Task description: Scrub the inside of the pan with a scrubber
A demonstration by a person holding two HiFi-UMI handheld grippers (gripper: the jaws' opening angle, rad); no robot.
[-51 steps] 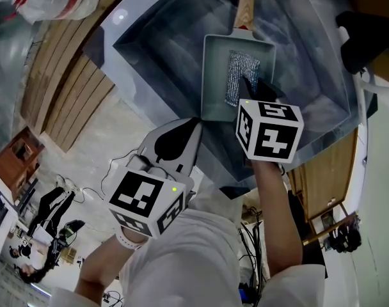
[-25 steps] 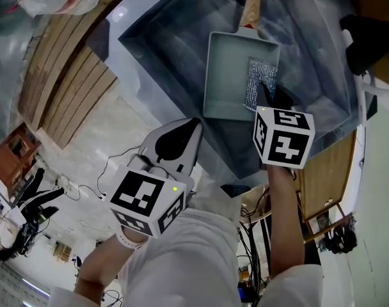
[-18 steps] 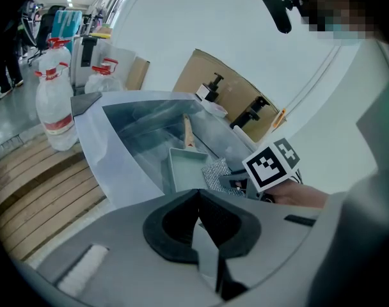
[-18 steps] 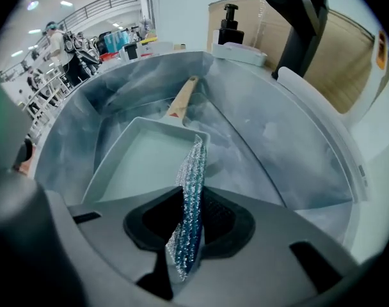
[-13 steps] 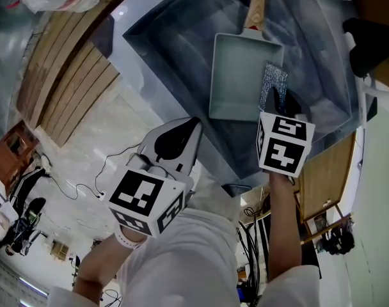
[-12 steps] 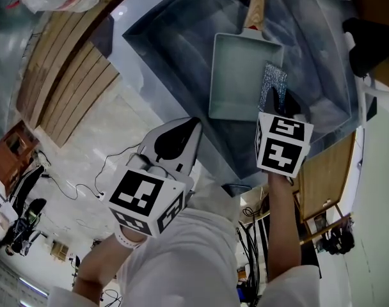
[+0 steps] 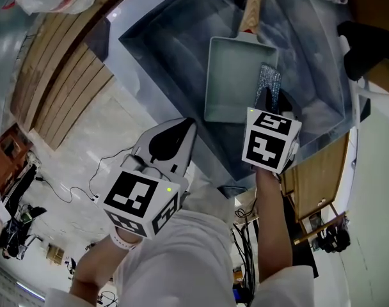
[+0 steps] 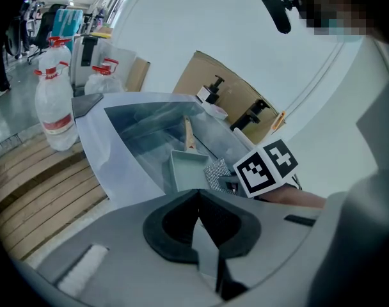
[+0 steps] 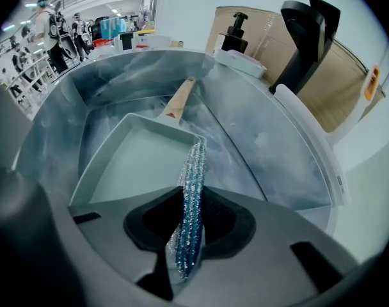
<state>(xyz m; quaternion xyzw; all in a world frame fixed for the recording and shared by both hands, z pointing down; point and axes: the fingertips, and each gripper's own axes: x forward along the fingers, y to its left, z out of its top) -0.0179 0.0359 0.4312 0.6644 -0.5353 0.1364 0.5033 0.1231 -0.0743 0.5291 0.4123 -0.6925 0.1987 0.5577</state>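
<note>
A pale rectangular pan (image 7: pixel 233 75) with a wooden handle (image 7: pixel 249 8) lies in the steel sink (image 7: pixel 175 37). My right gripper (image 7: pixel 269 100) is shut on a silvery mesh scrubber (image 7: pixel 267 80), which sits at the pan's right rim. In the right gripper view the scrubber (image 9: pixel 190 197) stands edge-on between the jaws of the right gripper (image 9: pixel 189 221), its far tip at the right wall of the pan (image 9: pixel 140 165). My left gripper (image 7: pixel 180 130) hangs over the sink's near edge, shut on nothing. The left gripper (image 8: pixel 199 217) looks toward the pan (image 8: pixel 185 166).
A soap dispenser (image 9: pixel 233 40) and a black stand (image 9: pixel 306 37) are behind the sink on the right. Plastic bottles (image 8: pixel 54 104) stand on the wooden slatted counter (image 7: pixel 60 88) to the left. The sink walls (image 9: pixel 277 152) slope steeply round the pan.
My right gripper has carried the scrubber from the middle of the pan floor across to its right rim. The left gripper has stayed about where it was.
</note>
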